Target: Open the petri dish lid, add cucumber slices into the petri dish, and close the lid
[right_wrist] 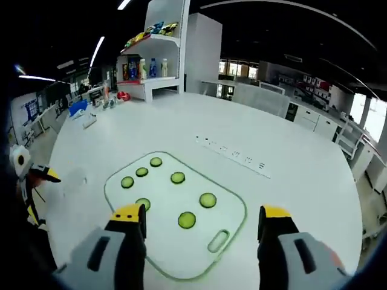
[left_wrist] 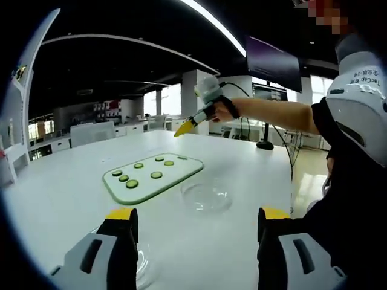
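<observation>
- In the left gripper view, the left gripper (left_wrist: pixel 197 225) reached forward over a white table (left_wrist: pixel 66 199), its two yellow-tipped jaws spread wide with nothing between them.
- Just beyond the jaws sat a clear petri dish (left_wrist: pixel 206 196), low and round, resting on the table beside the near corner of a cutting board (left_wrist: pixel 181 172).
- The cutting board was white with a green edge, and round cucumber slices (left_wrist: pixel 156 174) lay scattered flat across it.
- A second piece of clear round glass (left_wrist: pixel 144 266), possibly the dish's lid, lay under the left jaw; the view there was too blurred to be sure.
- Farther back, a person's bare arm held the right gripper (left_wrist: pixel 183 128) above the far side of the table, its yellow tips close together.
- In the right gripper view, the right gripper (right_wrist: pixel 202 220) hovered above the same board, jaws spread apart and empty, with slices lying between and ahead of them.
- A strip of sockets (right_wrist: pixel 233 154) lay on the table past the board, and shelves with bottles (right_wrist: pixel 145 67) stood behind.
</observation>
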The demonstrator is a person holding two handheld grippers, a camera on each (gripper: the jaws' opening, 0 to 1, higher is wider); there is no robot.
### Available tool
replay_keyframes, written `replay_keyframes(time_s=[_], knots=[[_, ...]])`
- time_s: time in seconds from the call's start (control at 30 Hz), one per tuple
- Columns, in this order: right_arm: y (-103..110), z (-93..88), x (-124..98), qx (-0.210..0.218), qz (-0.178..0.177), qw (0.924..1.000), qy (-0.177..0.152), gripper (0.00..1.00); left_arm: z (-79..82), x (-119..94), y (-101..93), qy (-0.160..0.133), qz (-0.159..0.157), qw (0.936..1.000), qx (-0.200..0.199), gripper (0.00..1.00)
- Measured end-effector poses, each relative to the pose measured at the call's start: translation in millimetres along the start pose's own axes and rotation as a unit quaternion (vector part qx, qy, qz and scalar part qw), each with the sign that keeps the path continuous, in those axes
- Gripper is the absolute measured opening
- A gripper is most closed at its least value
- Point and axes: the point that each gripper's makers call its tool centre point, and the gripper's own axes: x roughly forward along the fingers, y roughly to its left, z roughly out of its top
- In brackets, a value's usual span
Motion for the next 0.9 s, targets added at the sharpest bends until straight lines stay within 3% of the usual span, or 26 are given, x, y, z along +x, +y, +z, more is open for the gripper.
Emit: replay_keyframes(time_s=[0.07, 0.2, 0.27, 0.37, 0.47, 0.6, 0.7, 0.9], knots=[[-2, 1.7, 17, 0.009, -0.001, 0.9999, 0.013, 0.75, 0.4, -3, -0.8, -0.002, 0.0, 1.0, -0.003, 0.8], [-4, 1.6, 49, 0.064, 0.005, 0.997, 0.042, 0.68, 4.3, -7, -2.8, -0.011, -0.004, 0.9999, -0.011, 0.77], [-6, 0.4, 61, 0.064, 0.005, 0.9967, 0.048, 0.67, 6.7, -8, -3.4, -0.015, -0.005, 0.9997, -0.016, 0.77], [-11, -15.2, 81, 0.072, -0.004, 0.9936, 0.087, 0.63, 8.8, -9, -4.3, -0.017, -0.004, 0.9998, -0.012, 0.77], [-11, -25.2, 89, 0.054, -0.015, 0.9936, 0.098, 0.55, 6.7, -10, -4.6, -0.012, 0.0, 0.9999, -0.004, 0.77], [-15, -33.0, 93, 0.061, -0.016, 0.992, 0.109, 0.5, 4.6, -9, -4.4, -0.008, 0.003, 1.0, 0.003, 0.77], [-17, -37.6, 94, 0.05, -0.019, 0.992, 0.115, 0.39, 4.2, -8, -6.9, -0.01, -0.003, 0.9999, 0.0, 0.76], [-16, -43.6, 92, 0.052, -0.019, 0.9918, 0.115, 0.36, 8.4, -13, -8.8, -0.027, -0.014, 0.9994, -0.015, 0.74]])
